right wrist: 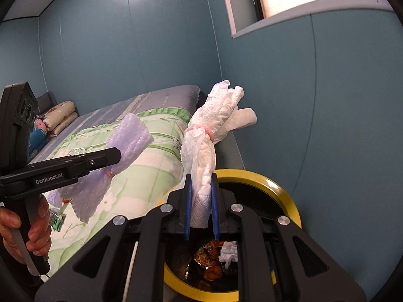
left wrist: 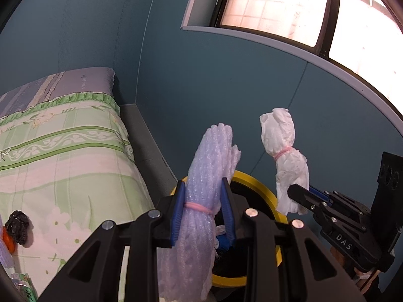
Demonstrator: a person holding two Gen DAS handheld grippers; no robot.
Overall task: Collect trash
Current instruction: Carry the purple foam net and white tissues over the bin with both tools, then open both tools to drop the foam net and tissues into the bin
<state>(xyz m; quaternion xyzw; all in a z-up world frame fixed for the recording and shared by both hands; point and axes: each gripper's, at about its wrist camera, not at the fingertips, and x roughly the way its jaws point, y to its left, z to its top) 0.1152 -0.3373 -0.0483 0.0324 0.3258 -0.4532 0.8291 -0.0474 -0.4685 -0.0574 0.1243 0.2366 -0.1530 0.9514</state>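
Where wrappers fill it, yellow-rimmed bin [right wrist: 284,188], crumpled tissue [right wrist: 228,251], foil wrapper [right wrist: 205,254]

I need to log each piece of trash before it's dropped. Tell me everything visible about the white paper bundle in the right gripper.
The white crumpled paper-towel bundle is soft embossed tissue, cinched near its middle by a pink rubber band. It stands roughly upright, loose ends splaying at the top. The right gripper is clamped on its lower end, holding it over the yellow-rimmed black trash bin. Nothing else touches it.
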